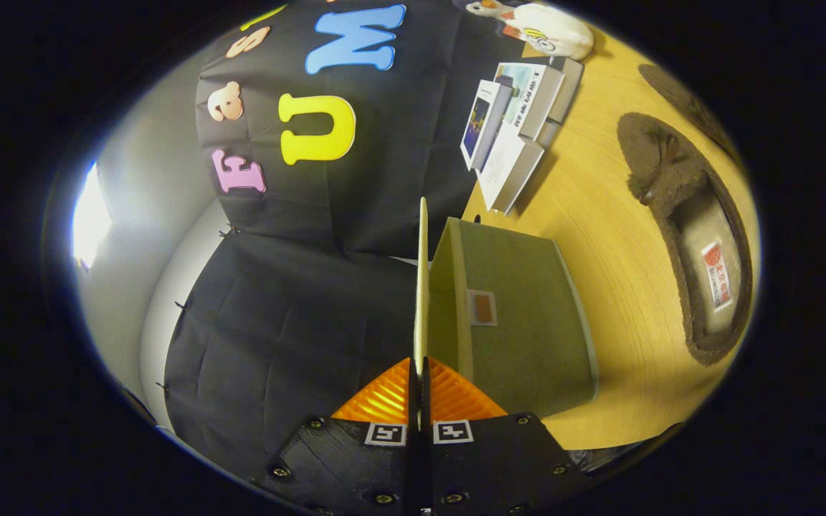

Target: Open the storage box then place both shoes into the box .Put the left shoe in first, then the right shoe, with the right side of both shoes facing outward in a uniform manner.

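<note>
The view is rolled sideways, with the wooden table standing on the right. An olive-green storage box with a small orange tag sits just ahead of my fingers. Its lid is swung up and shows edge-on as a thin pale strip running away from the fingertips. My gripper is shut on the lid's near edge, one finger on each face. Beyond the box lies a brown fuzzy slipper with its opening in view and a red label inside. A second brown slipper lies further off, partly cut from sight.
A stack of books and boxes lies on the table beyond the storage box, against the black cloth wall. A white plush duck sits past the books. Bare table shows between the box and the nearer slipper.
</note>
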Tool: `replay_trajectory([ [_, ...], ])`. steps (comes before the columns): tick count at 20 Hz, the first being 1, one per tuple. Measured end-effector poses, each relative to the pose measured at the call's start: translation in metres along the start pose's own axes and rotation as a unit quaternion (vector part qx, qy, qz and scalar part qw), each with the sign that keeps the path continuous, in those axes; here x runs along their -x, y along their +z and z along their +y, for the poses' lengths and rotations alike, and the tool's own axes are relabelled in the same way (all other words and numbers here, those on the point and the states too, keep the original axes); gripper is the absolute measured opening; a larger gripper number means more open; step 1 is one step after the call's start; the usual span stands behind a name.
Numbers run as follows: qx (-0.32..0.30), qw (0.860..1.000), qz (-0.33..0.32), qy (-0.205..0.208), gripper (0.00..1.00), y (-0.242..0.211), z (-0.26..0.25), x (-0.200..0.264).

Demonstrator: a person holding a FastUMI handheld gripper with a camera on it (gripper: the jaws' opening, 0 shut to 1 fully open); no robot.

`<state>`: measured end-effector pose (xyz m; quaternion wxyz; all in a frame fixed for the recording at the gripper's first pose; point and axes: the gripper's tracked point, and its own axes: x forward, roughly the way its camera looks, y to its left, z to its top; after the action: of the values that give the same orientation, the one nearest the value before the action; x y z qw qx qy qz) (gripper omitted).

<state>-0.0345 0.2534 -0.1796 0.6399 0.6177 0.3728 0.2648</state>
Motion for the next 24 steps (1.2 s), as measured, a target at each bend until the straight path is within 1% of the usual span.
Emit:
replay_trajectory([
  [5, 0.03, 1.0, 0.009, 0.004, 0.0, 0.004, 0.034, -0.007],
  [10, 0.072, 0.997, 0.014, -0.01, 0.0, 0.0, 0.073, -0.02],
  [17, 0.151, 0.987, 0.028, -0.034, 0.0, -0.019, 0.122, -0.05],
  [21, 0.169, 0.984, 0.036, -0.038, 0.0, -0.033, 0.142, -0.072],
  [24, 0.204, 0.976, 0.036, -0.065, 0.0, -0.039, 0.147, -0.086],
])
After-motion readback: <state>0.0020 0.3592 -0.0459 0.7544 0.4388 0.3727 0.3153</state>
